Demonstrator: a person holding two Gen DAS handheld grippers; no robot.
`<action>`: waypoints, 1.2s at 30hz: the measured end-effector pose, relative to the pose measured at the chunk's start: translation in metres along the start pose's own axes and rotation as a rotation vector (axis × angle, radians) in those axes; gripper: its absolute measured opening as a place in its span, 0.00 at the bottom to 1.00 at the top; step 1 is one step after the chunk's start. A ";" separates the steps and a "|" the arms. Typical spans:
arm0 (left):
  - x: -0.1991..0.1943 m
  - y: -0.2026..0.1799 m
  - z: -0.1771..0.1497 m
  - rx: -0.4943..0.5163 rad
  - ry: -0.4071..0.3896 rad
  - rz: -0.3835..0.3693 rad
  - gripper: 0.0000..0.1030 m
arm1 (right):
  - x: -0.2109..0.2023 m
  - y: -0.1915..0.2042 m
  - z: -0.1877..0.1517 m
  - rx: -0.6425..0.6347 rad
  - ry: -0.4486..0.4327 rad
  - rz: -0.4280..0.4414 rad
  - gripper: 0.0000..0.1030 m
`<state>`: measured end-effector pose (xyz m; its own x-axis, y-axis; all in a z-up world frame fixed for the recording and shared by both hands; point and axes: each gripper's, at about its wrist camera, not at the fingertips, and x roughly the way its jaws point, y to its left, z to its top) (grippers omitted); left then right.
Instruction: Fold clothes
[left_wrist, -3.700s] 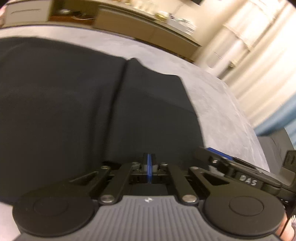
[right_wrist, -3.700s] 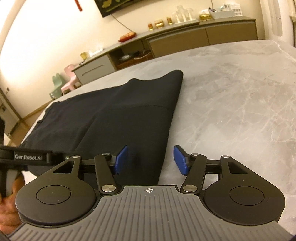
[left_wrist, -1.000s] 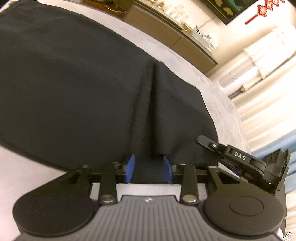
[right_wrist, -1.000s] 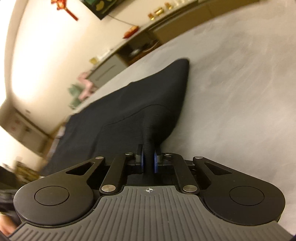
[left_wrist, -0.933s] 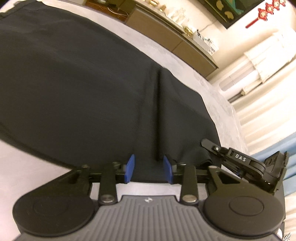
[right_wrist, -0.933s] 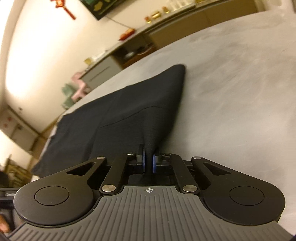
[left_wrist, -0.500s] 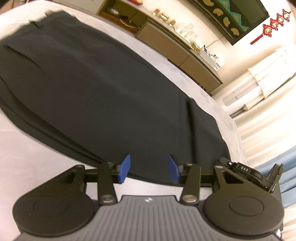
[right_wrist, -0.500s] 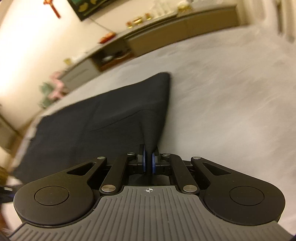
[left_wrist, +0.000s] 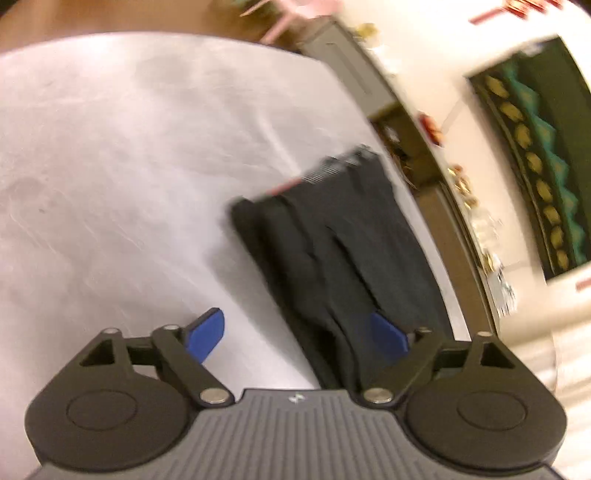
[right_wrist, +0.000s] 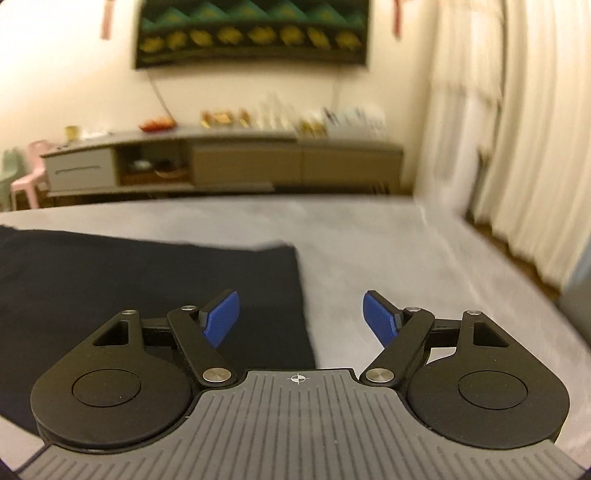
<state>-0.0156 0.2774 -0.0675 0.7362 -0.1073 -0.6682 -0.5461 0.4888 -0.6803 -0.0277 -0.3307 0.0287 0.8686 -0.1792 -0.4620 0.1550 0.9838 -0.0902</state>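
A black garment (left_wrist: 332, 251) lies flat on the grey marble table (left_wrist: 110, 166); its waistband end with a light label points away in the left wrist view. My left gripper (left_wrist: 295, 332) is open and empty, above the garment's near part, with its right pad over the cloth. In the right wrist view the garment (right_wrist: 147, 288) lies on the left with a straight right edge. My right gripper (right_wrist: 301, 319) is open and empty, straddling that edge above the table (right_wrist: 406, 258).
A long low sideboard (right_wrist: 221, 166) with small items stands past the table's far edge. Curtains (right_wrist: 535, 147) hang at the right. Pink and green small chairs (right_wrist: 26, 173) stand at the far left. A dark wall hanging (right_wrist: 251, 33) is above the sideboard.
My right gripper has opened and let go of the cloth fold it was pinching, and has tilted up. My left gripper has opened wider and swung left toward the garment's waistband end.
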 end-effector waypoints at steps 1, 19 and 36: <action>0.004 0.003 0.007 0.000 -0.009 -0.027 0.89 | -0.010 0.016 0.001 -0.031 -0.027 0.033 0.76; 0.036 0.032 0.041 0.064 0.104 -0.256 0.92 | -0.058 0.420 -0.053 -0.787 -0.047 0.757 0.85; 0.065 -0.007 0.037 0.248 0.068 -0.226 0.14 | -0.031 0.419 -0.017 -0.574 0.100 0.878 0.16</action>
<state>0.0511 0.2993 -0.0953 0.7944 -0.2904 -0.5334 -0.2525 0.6409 -0.7249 0.0028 0.0871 -0.0097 0.5208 0.5693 -0.6361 -0.7787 0.6222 -0.0807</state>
